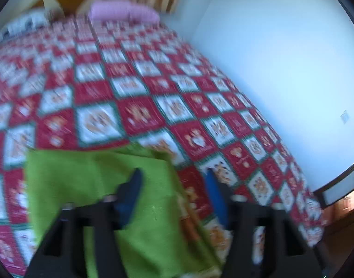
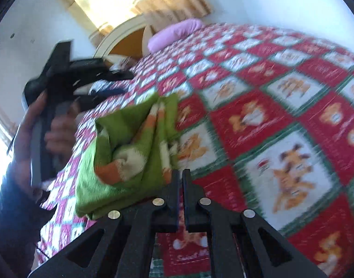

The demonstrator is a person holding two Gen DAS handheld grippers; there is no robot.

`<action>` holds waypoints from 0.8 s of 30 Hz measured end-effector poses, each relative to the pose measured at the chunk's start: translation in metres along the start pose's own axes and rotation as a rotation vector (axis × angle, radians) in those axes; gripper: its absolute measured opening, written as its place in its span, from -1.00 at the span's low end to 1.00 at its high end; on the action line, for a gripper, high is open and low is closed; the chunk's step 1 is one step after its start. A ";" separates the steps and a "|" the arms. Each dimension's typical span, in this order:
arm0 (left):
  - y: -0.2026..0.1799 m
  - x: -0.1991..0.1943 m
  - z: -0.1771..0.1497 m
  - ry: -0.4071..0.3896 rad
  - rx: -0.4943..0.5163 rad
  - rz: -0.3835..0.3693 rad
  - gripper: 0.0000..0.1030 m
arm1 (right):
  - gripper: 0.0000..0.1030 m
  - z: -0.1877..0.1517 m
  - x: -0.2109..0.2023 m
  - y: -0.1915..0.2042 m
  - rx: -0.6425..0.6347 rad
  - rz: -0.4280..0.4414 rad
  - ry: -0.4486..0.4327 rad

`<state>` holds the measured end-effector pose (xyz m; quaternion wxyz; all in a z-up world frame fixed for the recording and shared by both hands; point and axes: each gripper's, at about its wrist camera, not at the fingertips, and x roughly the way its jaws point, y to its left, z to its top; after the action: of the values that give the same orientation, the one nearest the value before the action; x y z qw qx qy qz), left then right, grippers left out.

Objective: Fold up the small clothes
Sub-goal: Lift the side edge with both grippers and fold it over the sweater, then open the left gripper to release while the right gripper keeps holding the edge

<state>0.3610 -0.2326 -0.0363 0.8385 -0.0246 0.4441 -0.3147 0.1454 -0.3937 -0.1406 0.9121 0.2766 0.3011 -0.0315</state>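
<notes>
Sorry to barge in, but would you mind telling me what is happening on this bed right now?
A person with a handheld gripper in each hand is folding a small green knitted garment with orange and white stripes on the red-and-white checkered bedspread. The right gripper is closed at the garment's edge, apparently pinching it. The left gripper is open, one finger over the green fabric. The garment is bunched, not neatly folded yet.

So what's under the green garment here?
The checked bedspread lies under the green garment. Orange and white parts show in its folds; whatever else is beneath them is covered.
</notes>
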 end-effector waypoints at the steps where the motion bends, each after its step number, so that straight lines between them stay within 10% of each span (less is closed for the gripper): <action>1: 0.003 -0.011 -0.005 -0.030 0.015 0.016 0.30 | -0.03 0.004 -0.003 0.008 -0.026 0.025 -0.017; 3: 0.018 -0.029 -0.019 -0.058 0.026 0.069 0.30 | 0.34 0.010 -0.004 0.029 -0.079 0.092 -0.056; 8: 0.052 -0.045 -0.050 -0.088 0.020 0.194 0.30 | 0.28 0.017 0.036 0.078 -0.249 0.184 0.038; 10: 0.064 -0.044 -0.063 -0.066 0.009 0.221 0.30 | -0.88 0.017 0.062 0.079 -0.253 0.133 0.148; 11: 0.067 -0.043 -0.068 -0.056 0.004 0.232 0.30 | -0.90 0.020 0.063 0.073 -0.232 0.098 0.154; 21: 0.068 -0.026 -0.119 -0.023 0.063 0.276 0.38 | -0.93 0.016 0.063 0.015 -0.162 -0.025 0.233; 24: 0.069 -0.031 -0.122 -0.054 0.061 0.285 0.39 | -0.43 0.035 0.046 0.022 -0.168 -0.027 0.196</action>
<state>0.2903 -0.1315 -0.1100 0.8867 0.0555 0.4106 -0.2049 0.2066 -0.3885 -0.1329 0.8977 0.1969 0.3942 0.0090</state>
